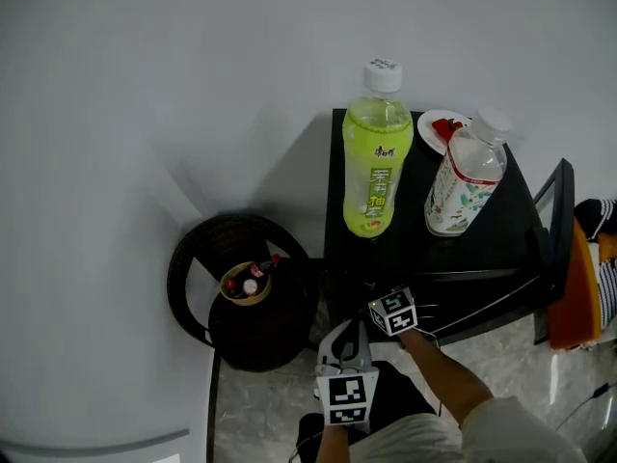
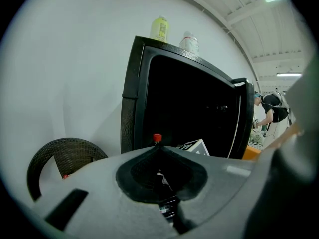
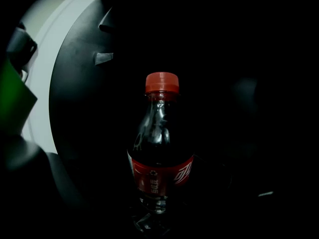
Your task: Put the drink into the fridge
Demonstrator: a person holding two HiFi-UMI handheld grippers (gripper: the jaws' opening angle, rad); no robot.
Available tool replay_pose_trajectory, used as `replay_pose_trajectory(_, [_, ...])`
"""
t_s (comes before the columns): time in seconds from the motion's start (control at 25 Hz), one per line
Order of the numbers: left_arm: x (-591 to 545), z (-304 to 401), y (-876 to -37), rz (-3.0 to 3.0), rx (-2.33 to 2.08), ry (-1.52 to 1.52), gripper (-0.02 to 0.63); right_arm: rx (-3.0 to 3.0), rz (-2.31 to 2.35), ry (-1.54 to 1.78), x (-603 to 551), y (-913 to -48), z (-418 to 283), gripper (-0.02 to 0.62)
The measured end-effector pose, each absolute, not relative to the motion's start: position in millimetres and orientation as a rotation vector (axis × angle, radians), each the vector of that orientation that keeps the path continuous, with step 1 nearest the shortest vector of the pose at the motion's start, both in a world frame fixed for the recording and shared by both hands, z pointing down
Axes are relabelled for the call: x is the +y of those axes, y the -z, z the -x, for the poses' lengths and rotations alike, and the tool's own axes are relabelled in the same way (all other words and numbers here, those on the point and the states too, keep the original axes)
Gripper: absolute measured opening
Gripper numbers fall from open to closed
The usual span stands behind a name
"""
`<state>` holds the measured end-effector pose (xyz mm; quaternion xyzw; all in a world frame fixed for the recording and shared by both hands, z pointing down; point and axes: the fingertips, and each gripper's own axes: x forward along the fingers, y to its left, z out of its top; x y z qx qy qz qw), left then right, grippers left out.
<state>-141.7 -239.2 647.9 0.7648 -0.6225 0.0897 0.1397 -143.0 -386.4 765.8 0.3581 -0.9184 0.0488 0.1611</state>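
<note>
While the fridge (image 1: 511, 244) door (image 1: 558, 210) stands open, the right gripper (image 3: 152, 217) holds the upright cola bottle (image 3: 159, 153) inside the dark interior, jaws apparently clamped low on it for setting down. The left gripper (image 1: 345, 334), pinched together and empty, hangs clear outside.

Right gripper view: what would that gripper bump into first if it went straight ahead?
Most likely the cola bottle, standing upright dead ahead inside the dark fridge. How far off it is, I cannot tell.
</note>
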Motion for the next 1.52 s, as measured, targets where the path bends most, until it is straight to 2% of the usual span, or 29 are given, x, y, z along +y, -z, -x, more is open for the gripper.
replay_pose_trajectory(0.2, [-235.0,138.5,-633.3,-2.212,-1.775,-0.244,0.002,-2.591,-1.029,-0.204,-380.9,-764.2,141.4,0.314])
replay_pose_trajectory(0.36, [-224.5,130.4,-595.8,-2.246,-1.743,-0.254,0.002,-2.469,-1.102,-0.246,-360.2,-758.8,96.6,0.314])
replay_pose_trajectory(0.68, [-180.4,122.8,-527.6,-2.293,-1.683,-0.331,0.002,-2.407,-1.317,-0.324,-264.2,-659.4,34.4,0.308])
replay_pose_trajectory(0.76, [-169.3,121.1,-517.0,-2.314,-1.667,-0.372,0.003,-2.412,-1.375,-0.349,-242.6,-637.6,26.2,0.262])
replay_pose_trajectory(0.84, [-163.2,122.4,-505.3,-2.316,-1.674,-0.378,0.002,-2.423,-1.428,-0.377,-230.8,-616.5,18.8,0.176])
replay_pose_trajectory(0.96, [-151.6,122.1,-494.3,-2.346,-1.679,-0.409,0.002,-2.442,-1.452,-0.407,-214.1,-594.6,16.9,0.159])
replay_pose_trajectory(1.24, [-125.1,104.6,-479.4,-2.428,-1.663,-0.45,0.002,-2.467,-1.459,-0.33,-178.8,-553.9,12.0,0.015])
replay_pose_trajectory(1.52, [-108.5,111.3,-467.2,-2.412,-1.692,-0.364,0.002,-2.427,-1.518,-0.333,-169.9,-519.1,15.5,0.006])
